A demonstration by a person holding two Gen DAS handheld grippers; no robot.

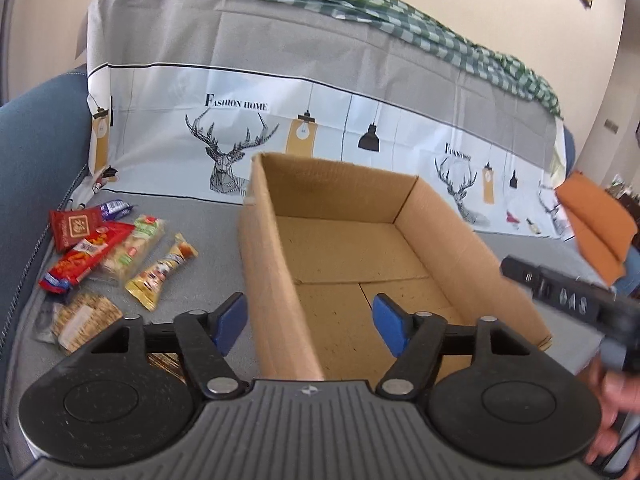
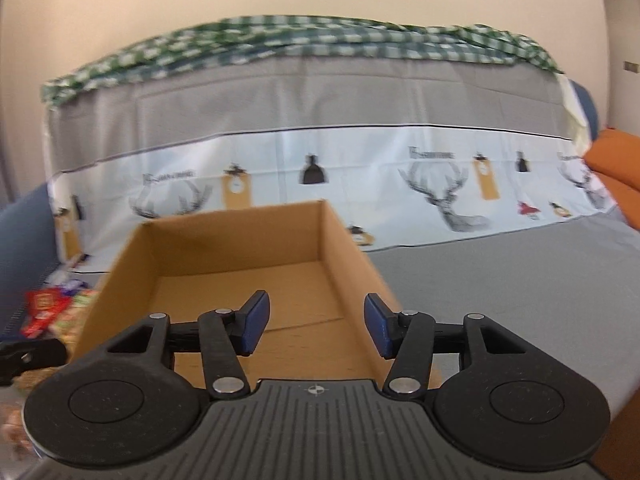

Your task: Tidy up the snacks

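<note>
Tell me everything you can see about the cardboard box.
The cardboard box is plain brown corrugated board, open-topped, shallow and rectangular, with nothing inside. Seams of folded flaps cross its floor. It sits upright on the grey cover, right of the snack packets. The open left gripper straddles its near-left wall; whether the pads touch it is unclear.

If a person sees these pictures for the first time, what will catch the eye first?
First comes the open cardboard box, empty, in the middle of the grey cover, with both open grippers, left gripper and right gripper, held before it. Next is the bright pile of snack packets to the box's left, then the deer-print cloth behind.
</note>
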